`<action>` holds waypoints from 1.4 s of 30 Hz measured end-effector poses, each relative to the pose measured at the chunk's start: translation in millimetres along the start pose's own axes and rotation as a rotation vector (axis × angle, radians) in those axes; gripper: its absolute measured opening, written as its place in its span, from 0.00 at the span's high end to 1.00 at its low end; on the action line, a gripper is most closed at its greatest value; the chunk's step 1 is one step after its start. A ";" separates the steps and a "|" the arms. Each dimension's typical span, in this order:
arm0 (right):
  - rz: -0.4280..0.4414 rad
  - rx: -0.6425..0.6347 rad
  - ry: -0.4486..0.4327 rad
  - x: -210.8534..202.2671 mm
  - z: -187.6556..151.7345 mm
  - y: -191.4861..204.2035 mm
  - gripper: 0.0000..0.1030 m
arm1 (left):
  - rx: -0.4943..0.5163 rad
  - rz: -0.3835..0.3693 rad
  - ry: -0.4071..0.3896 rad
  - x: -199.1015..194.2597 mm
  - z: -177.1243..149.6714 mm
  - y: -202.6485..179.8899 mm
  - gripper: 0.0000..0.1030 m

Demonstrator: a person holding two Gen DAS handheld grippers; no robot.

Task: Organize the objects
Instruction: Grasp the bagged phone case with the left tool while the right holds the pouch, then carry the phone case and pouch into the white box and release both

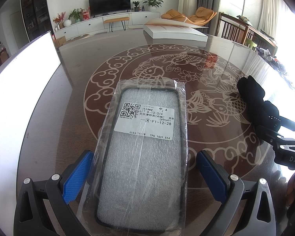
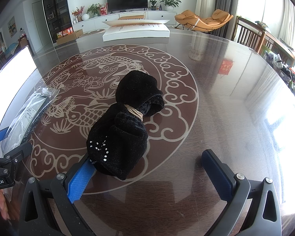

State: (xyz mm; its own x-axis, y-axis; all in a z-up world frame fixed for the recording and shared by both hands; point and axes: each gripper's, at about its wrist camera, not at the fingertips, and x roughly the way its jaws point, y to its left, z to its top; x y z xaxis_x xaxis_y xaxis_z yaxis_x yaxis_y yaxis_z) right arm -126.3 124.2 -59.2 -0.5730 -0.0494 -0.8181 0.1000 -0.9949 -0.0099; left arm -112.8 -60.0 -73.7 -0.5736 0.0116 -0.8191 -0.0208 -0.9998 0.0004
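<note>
Left claw [image 1: 144, 175]: jaws spread wide, blue pads on either side of a bagged phone case [image 1: 141, 147] without pressing it. The case lies flat on the glass-topped worktop [image 1: 78, 63], over the near rim of the fish medallion. Right claw [image 2: 147, 175]: also wide; its left pad touches a black velvet bundle [image 2: 125, 125] tied with tan cord, lying on the medallion. A white book [image 2: 136, 31] sits at the far edge.
</note>
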 end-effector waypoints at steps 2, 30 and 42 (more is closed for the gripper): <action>0.000 0.000 0.000 0.0 0.0 0.0 0.00 | 0.000 0.000 0.000 0.1 0.0 0.0 0.00; 0.076 -0.070 0.269 16.4 59.5 21.4 0.66 | 0.084 -0.060 0.026 -5.7 10.9 2.3 0.28; 0.325 -0.203 0.038 -113.1 75.1 153.7 0.69 | -0.185 -0.152 -0.245 -175.9 -14.7 113.0 0.28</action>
State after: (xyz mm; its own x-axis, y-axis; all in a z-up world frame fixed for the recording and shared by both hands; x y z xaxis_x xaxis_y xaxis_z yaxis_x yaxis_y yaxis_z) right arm -107.3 -29.6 75.0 -0.4549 -0.3527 -0.8177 0.4328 -0.8901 0.1431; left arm -2.3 -175.2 62.0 -0.7558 0.1420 -0.6393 0.0149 -0.9722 -0.2336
